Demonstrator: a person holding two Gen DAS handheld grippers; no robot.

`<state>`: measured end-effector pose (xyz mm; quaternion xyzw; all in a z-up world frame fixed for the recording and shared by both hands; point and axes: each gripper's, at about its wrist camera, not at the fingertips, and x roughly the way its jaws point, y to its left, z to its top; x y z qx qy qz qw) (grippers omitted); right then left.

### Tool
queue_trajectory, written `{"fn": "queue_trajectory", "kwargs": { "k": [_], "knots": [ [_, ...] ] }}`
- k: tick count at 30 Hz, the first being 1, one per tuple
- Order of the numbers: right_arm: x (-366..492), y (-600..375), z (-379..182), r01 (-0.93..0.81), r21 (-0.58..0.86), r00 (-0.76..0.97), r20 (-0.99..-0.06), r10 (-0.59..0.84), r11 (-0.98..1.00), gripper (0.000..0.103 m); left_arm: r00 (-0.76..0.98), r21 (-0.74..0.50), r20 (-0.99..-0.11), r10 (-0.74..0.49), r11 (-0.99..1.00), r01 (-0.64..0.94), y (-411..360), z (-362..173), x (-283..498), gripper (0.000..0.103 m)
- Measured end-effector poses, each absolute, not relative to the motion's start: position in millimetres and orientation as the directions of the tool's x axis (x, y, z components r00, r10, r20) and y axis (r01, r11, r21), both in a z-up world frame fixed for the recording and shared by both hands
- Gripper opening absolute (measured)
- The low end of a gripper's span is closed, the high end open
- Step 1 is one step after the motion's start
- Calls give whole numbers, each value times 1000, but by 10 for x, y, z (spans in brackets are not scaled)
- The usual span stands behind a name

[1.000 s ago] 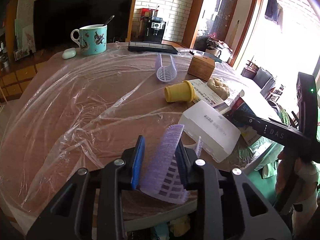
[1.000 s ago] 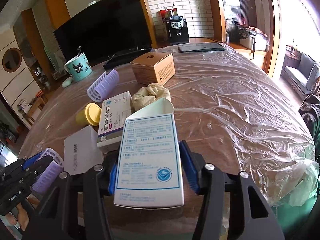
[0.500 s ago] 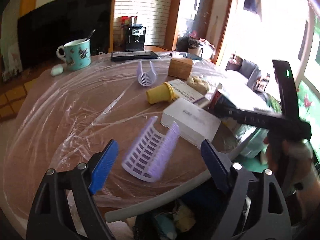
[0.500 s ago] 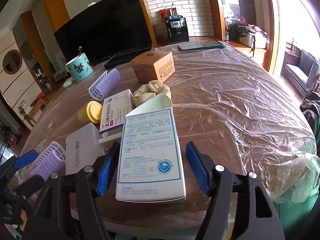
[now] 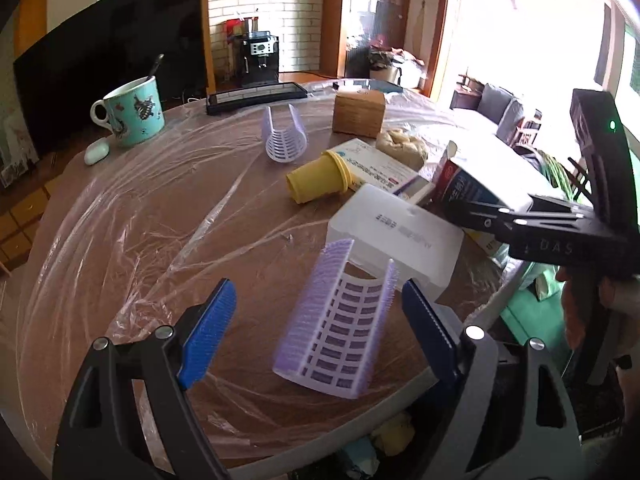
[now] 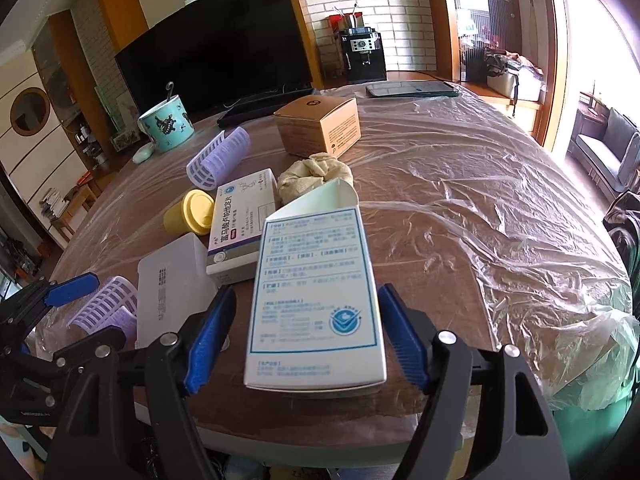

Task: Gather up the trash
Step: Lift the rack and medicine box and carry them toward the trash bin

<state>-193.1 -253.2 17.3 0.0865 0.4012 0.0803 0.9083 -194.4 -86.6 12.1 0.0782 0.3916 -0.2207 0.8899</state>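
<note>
A purple half-shell hair roller (image 5: pixel 340 328) lies free between the wide blue pads of my left gripper (image 5: pixel 318 296), at the table's near edge; neither pad touches it, and the gripper is open. In the right wrist view a white carton with blue print (image 6: pixel 316 292) stands between the pads of my right gripper (image 6: pixel 307 296). Those jaws are opening, with a gap on both sides of the carton. Below the table edge, crumpled trash shows in a bin (image 5: pixel 384 444). The right gripper (image 5: pixel 520 220) and its carton (image 5: pixel 468 188) appear at the right of the left wrist view.
On the plastic-covered table (image 6: pixel 460 184) lie a white plastic case (image 5: pixel 396 236), a yellow cup (image 5: pixel 320 178), a medicine box (image 6: pixel 244 224), a beige wad (image 6: pixel 316 178), a brown carton (image 6: pixel 320 128), another purple roller (image 6: pixel 218 158) and a teal mug (image 5: pixel 136 112).
My left gripper opened wide and let go of the purple roller, which now sits lower and loose between the jaws. The right jaws have spread off the carton.
</note>
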Motion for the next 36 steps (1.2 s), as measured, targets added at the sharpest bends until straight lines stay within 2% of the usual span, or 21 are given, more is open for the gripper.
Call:
{"fn": "queue_trajectory", "kwargs": {
  "k": [10, 12, 14, 15, 17, 18, 21, 27, 36],
  "knots": [
    [-1934, -2498, 176, -83, 191, 656, -729, 198, 978, 73, 542, -32, -779, -313, 885, 465, -917, 6, -1878, 86],
    [-1939, -2490, 177, -84, 179, 654, -732, 189, 980, 70, 543, -37, -780, -310, 890, 455, -910, 7, -1867, 86],
    [-1940, -2497, 181, -86, 171, 653, -734, 185, 982, 59, 541, -58, -777, -321, 893, 446, -888, 18, -1865, 84],
    [-1940, -2503, 182, -87, 169, 651, -736, 185, 982, 56, 540, -69, -775, -329, 893, 445, -878, 26, -1863, 80],
    [-1936, -2514, 185, -99, 179, 646, -736, 200, 979, 50, 549, -68, -770, -325, 897, 436, -864, 45, -1869, 51],
    [-1941, -2516, 192, -104, 181, 646, -735, 204, 978, 49, 553, -64, -770, -317, 902, 428, -856, 49, -1867, 46],
    [-1963, -2518, 216, -109, 186, 652, -728, 212, 976, 47, 554, -93, -760, -340, 901, 425, -821, 79, -1891, 44],
    [-2042, -2552, 283, -109, 211, 669, -707, 229, 971, 47, 592, -74, -744, -310, 919, 388, -766, 149, -1981, 44],
    [-2281, -2574, 452, -161, 267, 679, -669, 303, 950, 47, 596, -139, -730, -333, 927, 348, -668, 219, -2070, 44]
  ]
}}
